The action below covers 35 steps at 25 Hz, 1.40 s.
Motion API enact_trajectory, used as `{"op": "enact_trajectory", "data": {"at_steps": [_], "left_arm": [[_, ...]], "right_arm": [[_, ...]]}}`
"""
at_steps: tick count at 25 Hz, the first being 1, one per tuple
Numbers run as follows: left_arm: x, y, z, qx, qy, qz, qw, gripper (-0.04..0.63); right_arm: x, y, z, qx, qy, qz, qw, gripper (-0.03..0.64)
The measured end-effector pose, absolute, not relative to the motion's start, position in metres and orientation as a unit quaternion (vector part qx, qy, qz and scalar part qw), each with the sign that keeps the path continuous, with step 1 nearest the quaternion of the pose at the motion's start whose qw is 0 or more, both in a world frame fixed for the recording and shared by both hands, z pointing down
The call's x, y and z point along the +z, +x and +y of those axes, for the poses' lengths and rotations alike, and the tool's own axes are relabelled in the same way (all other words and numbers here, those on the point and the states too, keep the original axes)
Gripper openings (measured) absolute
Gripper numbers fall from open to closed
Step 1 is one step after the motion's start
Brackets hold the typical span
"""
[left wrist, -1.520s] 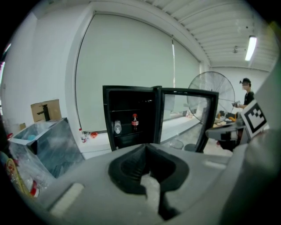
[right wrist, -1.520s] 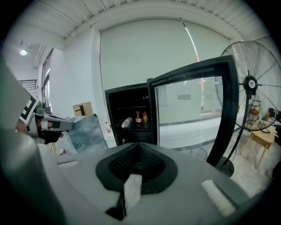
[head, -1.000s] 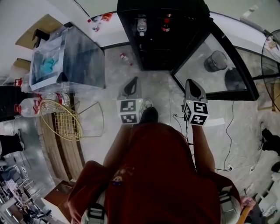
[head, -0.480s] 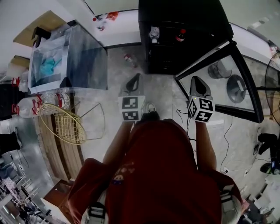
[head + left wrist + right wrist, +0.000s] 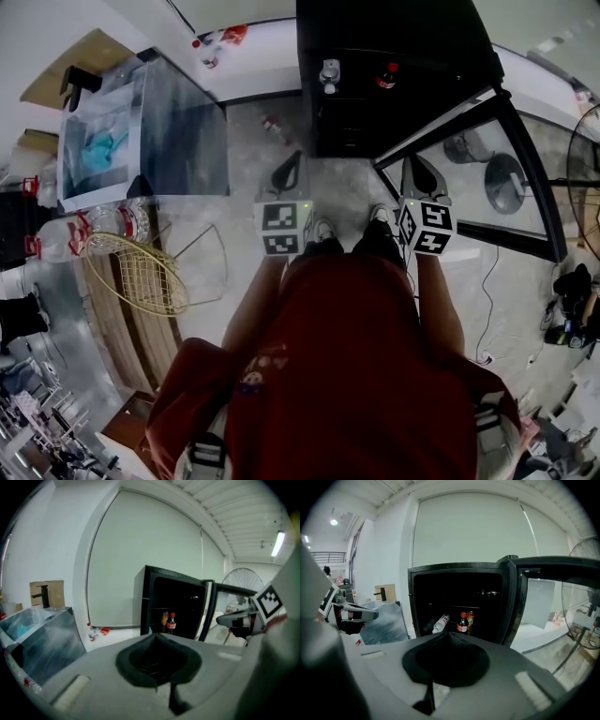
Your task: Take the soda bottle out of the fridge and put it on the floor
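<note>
— While my left gripper (image 5: 155, 637) and right gripper (image 5: 448, 634) both sit closed and empty, where's the soda (image 5: 462, 623)?
— Upright inside the open fridge (image 5: 423, 597), well ahead, near a lying water bottle (image 5: 440, 623). I judge we're at the approach. Next: step in, part the right jaws, reach.

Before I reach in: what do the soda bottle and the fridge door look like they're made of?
Soda bottle: dark glossy body, red cap and red label; probably plastic, though glass can't be ruled out at this size. Fridge door: a clear pane, likely glass, since the floor shows through it, set in a smooth black frame that could be metal or plastic.
</note>
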<state>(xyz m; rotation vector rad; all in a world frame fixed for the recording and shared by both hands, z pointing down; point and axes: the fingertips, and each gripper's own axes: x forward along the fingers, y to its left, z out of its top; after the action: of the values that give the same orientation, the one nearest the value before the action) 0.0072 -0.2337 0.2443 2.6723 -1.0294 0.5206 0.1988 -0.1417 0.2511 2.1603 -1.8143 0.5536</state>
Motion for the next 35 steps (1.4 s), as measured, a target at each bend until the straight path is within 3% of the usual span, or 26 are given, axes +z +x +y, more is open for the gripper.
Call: {"op": "enact_trajectory", "data": {"at_steps": [22,35], "left_arm": [[0.235,0.110,-0.233,0.167,0.880,-0.431,0.111,0.002],[0.242,0.121,-0.223,0.172,0.870,-0.450,0.100,0.002]], "right_arm": [[0.256,0.295,-0.180,0.182,0.669,-0.710,0.122,0.002],[0.263,0.292,-0.191,0.175,0.654,-0.727,0.113,0.002]]}}
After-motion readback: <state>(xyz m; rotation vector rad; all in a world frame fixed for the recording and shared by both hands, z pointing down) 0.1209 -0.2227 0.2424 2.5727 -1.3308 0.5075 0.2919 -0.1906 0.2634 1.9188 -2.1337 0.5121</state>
